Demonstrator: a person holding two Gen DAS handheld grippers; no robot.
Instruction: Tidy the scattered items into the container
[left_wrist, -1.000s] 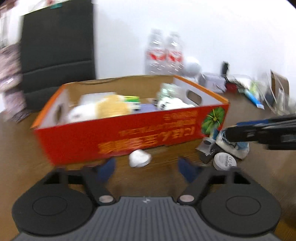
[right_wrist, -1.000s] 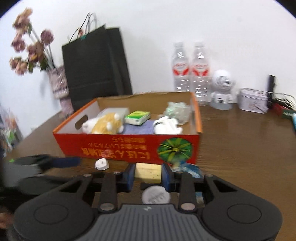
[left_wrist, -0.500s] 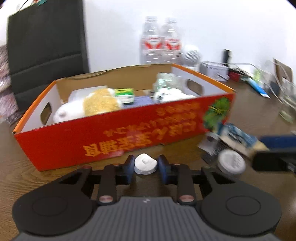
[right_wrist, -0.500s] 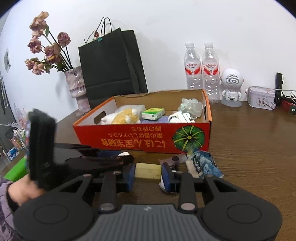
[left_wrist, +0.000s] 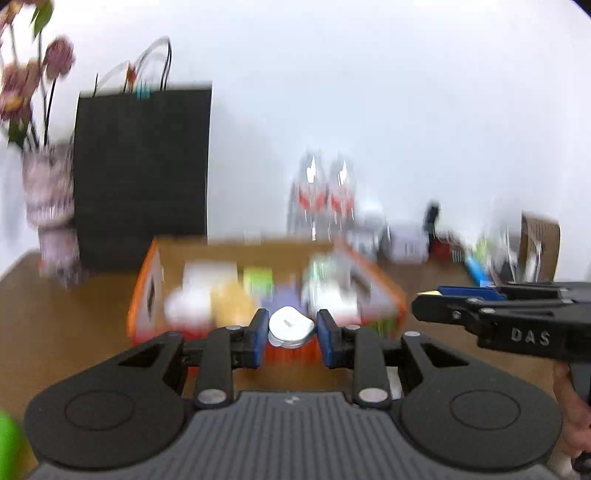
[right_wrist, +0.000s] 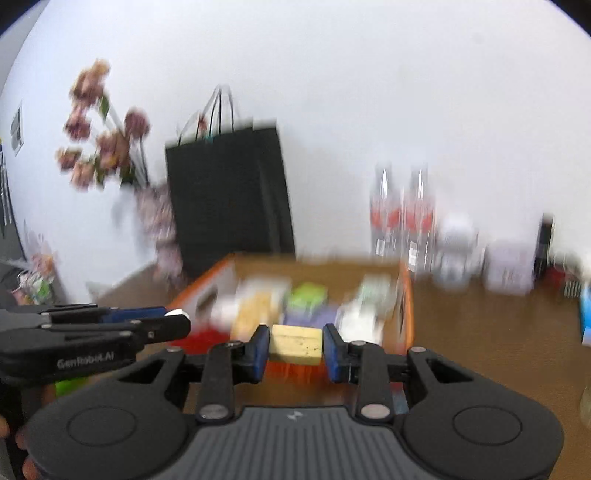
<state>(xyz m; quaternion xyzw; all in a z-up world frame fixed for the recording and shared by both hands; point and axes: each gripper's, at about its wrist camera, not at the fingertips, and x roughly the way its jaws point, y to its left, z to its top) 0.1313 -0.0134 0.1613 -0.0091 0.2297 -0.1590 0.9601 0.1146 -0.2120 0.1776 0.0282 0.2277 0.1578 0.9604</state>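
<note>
Setting: white wall behind a brown wooden tabletop; both views are smeared by motion blur.

Container: orange-red cardboard box, open-topped, with a cut-out handle in its left end wall; it lies ahead of both grippers. Contents are reduced to blobs of white, yellow, green and pale purple, and cannot be told apart. The lower front wall is hidden behind the gripper bodies.

Background: tall black paper bag with cord handles; faded pink flowers in a patterned vase; two clear water bottles with red labels. The small objects to their right are too blurred to name.

Left gripper: blue pads clamped on a small round white plastic disc, possibly a cap or hook, held clear of the table in front of the box's near wall. The jaws closed in on it within the last second.

Right gripper: pads pressed on a pale yellow rectangular block, speckled, likewise raised before the box.

Pose: both tools point forward and somewhat downward, side by side; each shows in the other's view. Fingers of a hand are cut off at the frame edge.
</note>
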